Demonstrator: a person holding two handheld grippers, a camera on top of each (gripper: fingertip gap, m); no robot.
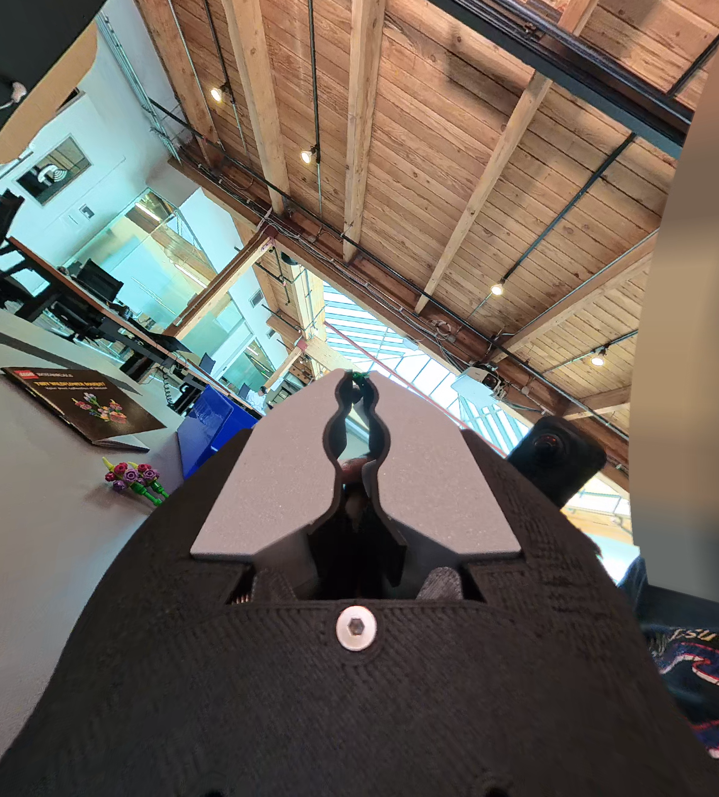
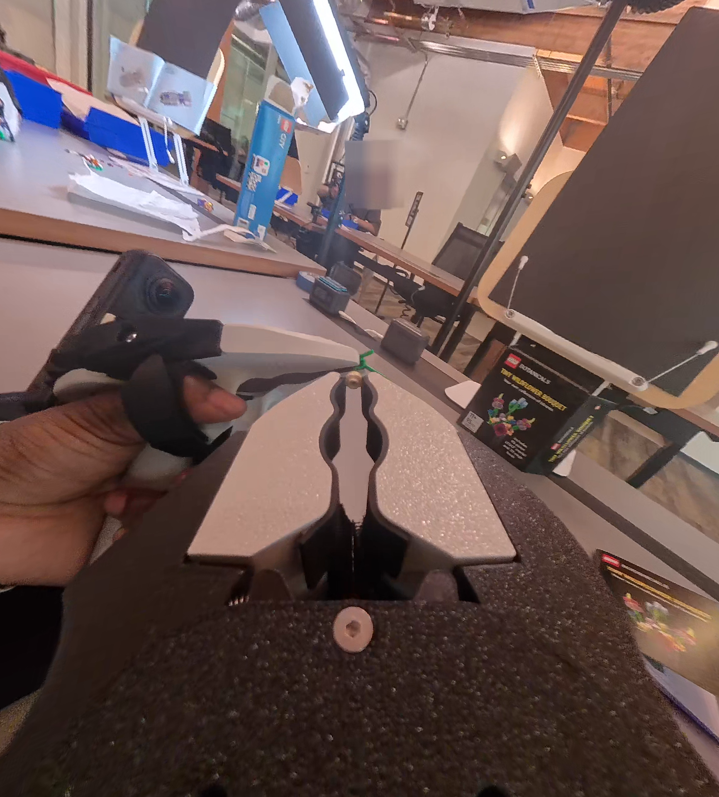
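Right wrist view shows the right gripper (image 2: 352, 377) with its grey fingers drawn nearly together, pinching a small tan knob (image 2: 352, 378) at the tips. A thin green stem piece (image 2: 365, 360) sticks out from that knob, its long axis slanting up and to the right, away from the camera. Just left of the knob, the left gripper (image 2: 351, 360) lies on its side, its closed tips meeting the same green piece, though which jaws carry its weight I cannot tell. A hand (image 2: 47, 474) wraps that gripper's handle, thumb forward through a black strap. Right of the knob, well apart, a dark box (image 2: 521, 414) stands on the grey table (image 2: 25, 302). Left wrist view looks steeply upward at a wooden ceiling (image 1: 478, 151); the left gripper's tips (image 1: 357, 379) are close together with a speck of green between them. Low to the left lie a small toy flower bunch (image 1: 135, 476) and a dark booklet (image 1: 86, 403).
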